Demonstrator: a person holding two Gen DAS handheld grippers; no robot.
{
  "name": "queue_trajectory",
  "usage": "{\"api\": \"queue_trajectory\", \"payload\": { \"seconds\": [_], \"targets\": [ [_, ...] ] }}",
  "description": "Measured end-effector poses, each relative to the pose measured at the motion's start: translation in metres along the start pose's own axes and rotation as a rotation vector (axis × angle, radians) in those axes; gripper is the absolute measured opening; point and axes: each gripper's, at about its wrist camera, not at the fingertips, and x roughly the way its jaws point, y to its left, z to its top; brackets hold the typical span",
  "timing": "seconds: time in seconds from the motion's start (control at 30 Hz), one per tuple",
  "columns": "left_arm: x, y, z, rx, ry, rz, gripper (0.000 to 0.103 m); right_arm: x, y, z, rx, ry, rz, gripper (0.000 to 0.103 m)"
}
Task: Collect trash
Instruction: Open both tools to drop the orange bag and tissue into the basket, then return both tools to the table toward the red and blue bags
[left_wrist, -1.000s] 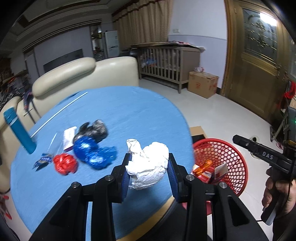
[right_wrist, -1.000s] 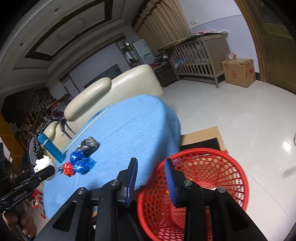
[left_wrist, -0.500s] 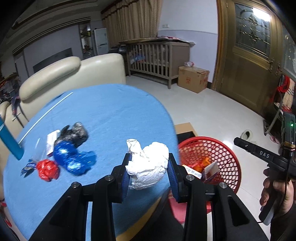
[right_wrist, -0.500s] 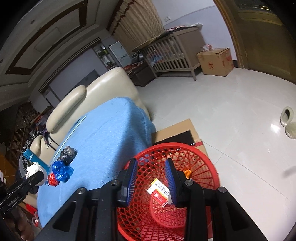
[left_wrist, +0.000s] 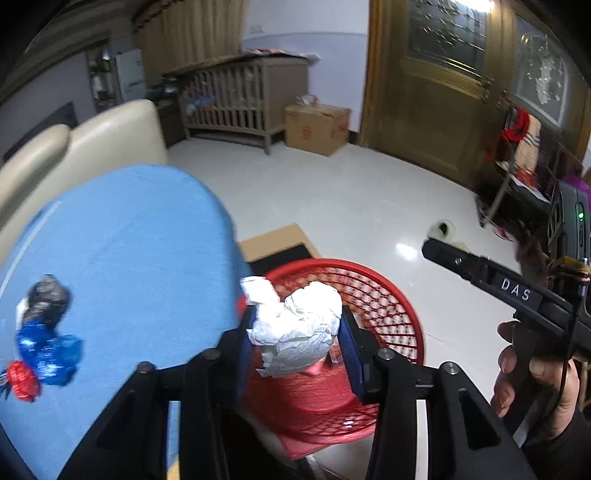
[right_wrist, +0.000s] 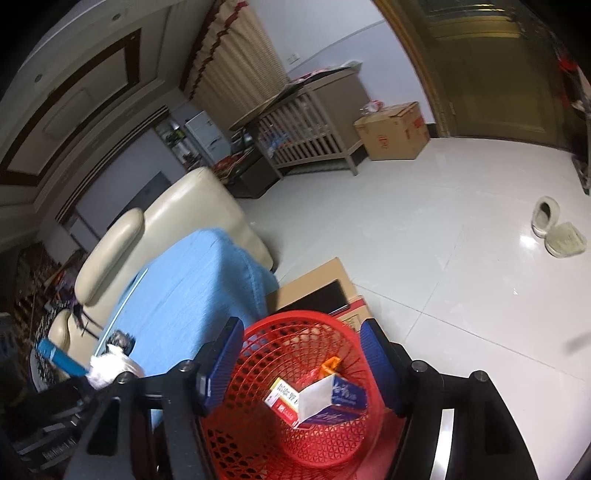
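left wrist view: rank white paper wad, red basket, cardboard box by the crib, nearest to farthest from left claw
1. White paper wad: clamped in the left claw.
2. Red basket: on the floor just beyond and below the claw.
3. Cardboard box: far across the floor, beside the crib.

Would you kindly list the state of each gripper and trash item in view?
Left gripper: shut on white paper wad, at the basket's edge.
Right gripper: open, empty, over red basket.
Red basket: holds small boxes.
Blue wrappers: on table.

Tissue wad (left_wrist: 295, 325) now over basket (left_wrist: 399, 295); R gripper (right_wrist: 303, 365) opened
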Motion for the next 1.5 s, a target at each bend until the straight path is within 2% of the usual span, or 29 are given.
{"api": "queue_trajectory", "payload": {
  "seconds": [0.07, 0.1, 0.23, 0.33, 0.53, 0.63, 0.7, 1.0, 1.17, 1.5],
  "targets": [
    [0.012, -0.007, 0.001, 0.017, 0.029, -0.011, 0.069, -0.002, -0.006, 0.002, 0.014, -0.003, -0.004, 0.07],
    [0.016, -0.009, 0.001, 0.02, 0.04, -0.009, 0.072, -0.002, -0.008, 0.002, 0.02, -0.004, -0.006, 0.07],
    [0.019, -0.005, 0.001, 0.007, 0.058, -0.011, 0.072, -0.004, -0.013, 0.002, 0.029, -0.003, -0.008, 0.07],
    [0.009, 0.006, 0.001, -0.01, 0.041, 0.012, 0.073, -0.003, -0.013, 0.001, 0.036, 0.004, -0.004, 0.07],
    [-0.022, 0.05, -0.013, -0.081, -0.003, 0.078, 0.074, 0.004, 0.006, -0.002, 0.002, 0.037, 0.02, 0.07],
    [-0.04, 0.08, -0.03, -0.131, -0.02, 0.133, 0.074, 0.012, 0.025, -0.008, -0.036, 0.067, 0.033, 0.072],
    [-0.053, 0.105, -0.046, -0.179, -0.028, 0.171, 0.074, 0.019, 0.042, -0.014, -0.069, 0.096, 0.042, 0.075],
    [-0.113, 0.213, -0.13, -0.479, -0.074, 0.325, 0.074, 0.048, 0.143, -0.052, -0.296, 0.24, 0.11, 0.075],
    [-0.128, 0.251, -0.171, -0.619, -0.079, 0.356, 0.075, 0.059, 0.204, -0.078, -0.444, 0.303, 0.166, 0.076],
    [-0.131, 0.292, -0.212, -0.722, -0.095, 0.377, 0.075, 0.095, 0.332, -0.122, -0.751, 0.372, 0.251, 0.076]
  ]
}}
